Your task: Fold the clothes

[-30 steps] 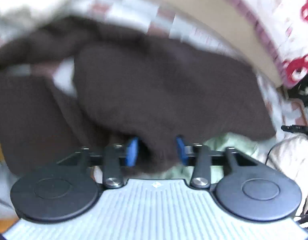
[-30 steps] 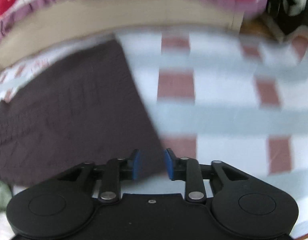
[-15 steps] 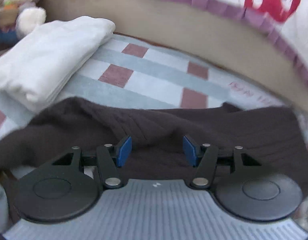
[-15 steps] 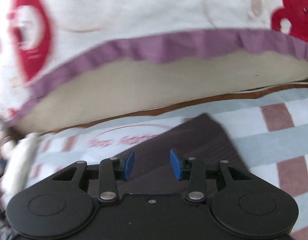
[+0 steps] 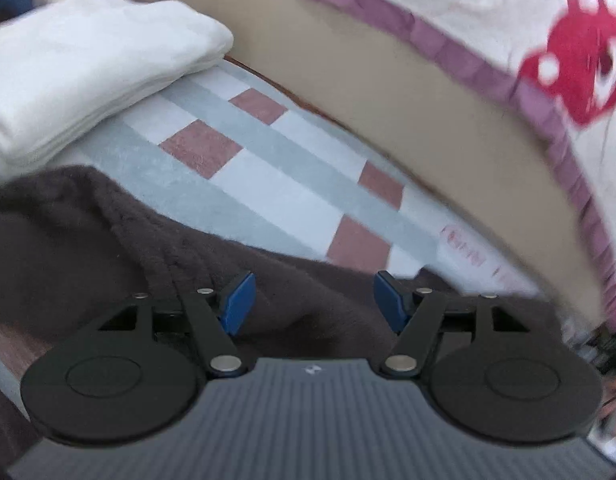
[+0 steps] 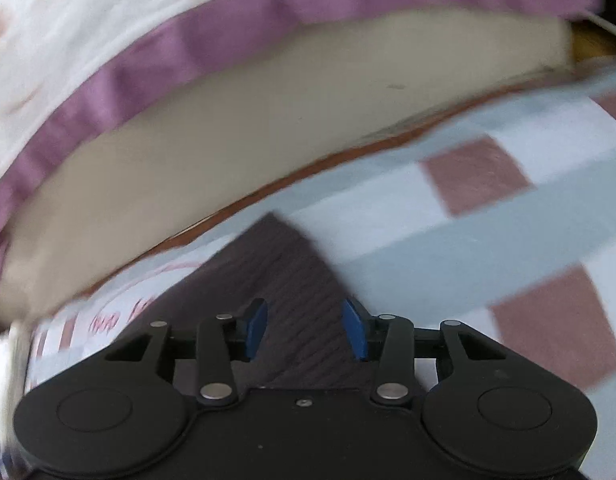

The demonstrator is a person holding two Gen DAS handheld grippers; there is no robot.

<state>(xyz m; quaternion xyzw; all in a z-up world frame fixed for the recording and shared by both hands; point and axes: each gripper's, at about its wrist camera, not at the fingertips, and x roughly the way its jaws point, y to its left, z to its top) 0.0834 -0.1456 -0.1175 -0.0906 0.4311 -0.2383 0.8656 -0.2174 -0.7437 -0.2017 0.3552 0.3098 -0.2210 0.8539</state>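
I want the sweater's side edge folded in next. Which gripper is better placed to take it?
Probably the right gripper: its jaws have just been opening and now straddle the sweater's corner and side edge. The left gripper, open too, sits over mid-fabric.

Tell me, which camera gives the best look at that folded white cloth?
The left wrist view. The folded white cloth fills its upper left corner, lying on the checked bedsheet beyond the brown sweater. The right wrist view shows at most a blurred white sliver at its left edge; whether that is the cloth I cannot tell.
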